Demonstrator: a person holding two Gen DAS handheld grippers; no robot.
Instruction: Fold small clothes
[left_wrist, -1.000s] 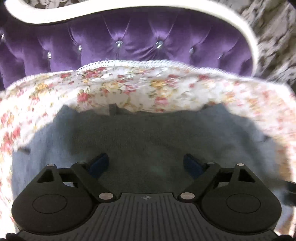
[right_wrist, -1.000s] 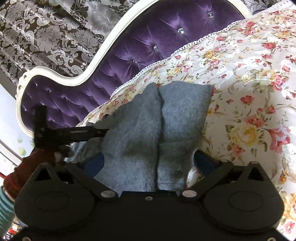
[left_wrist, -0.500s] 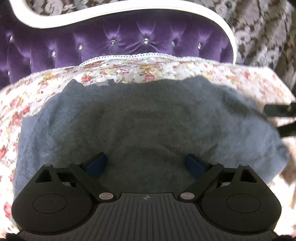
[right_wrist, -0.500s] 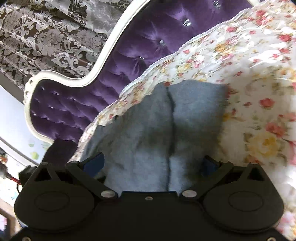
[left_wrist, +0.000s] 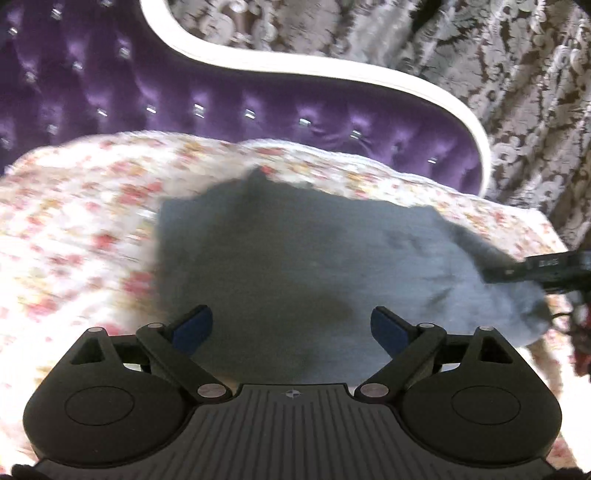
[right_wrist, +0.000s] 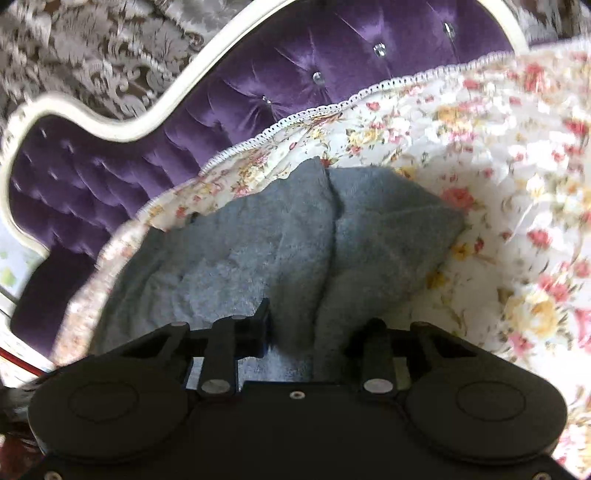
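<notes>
A grey fleece garment (left_wrist: 314, 266) lies on the floral bed cover (left_wrist: 74, 229). My left gripper (left_wrist: 291, 328) is open and hovers over the garment's near edge, with its blue pads wide apart. In the right wrist view the same garment (right_wrist: 258, 243) shows a lengthwise crease. My right gripper (right_wrist: 310, 332) is shut on a bunched fold of the grey garment at its near edge. The right gripper's black fingers (left_wrist: 535, 269) also show at the right edge of the left wrist view, at the garment's corner.
A purple tufted headboard (left_wrist: 221, 92) with a white frame (left_wrist: 332, 74) stands behind the bed; it also shows in the right wrist view (right_wrist: 295, 74). Patterned grey curtain (left_wrist: 517, 92) hangs beyond it. The floral cover (right_wrist: 498, 184) spreads to the right.
My right gripper has closed on the garment's near edge. My left gripper has swung to the right over the garment and stays open.
</notes>
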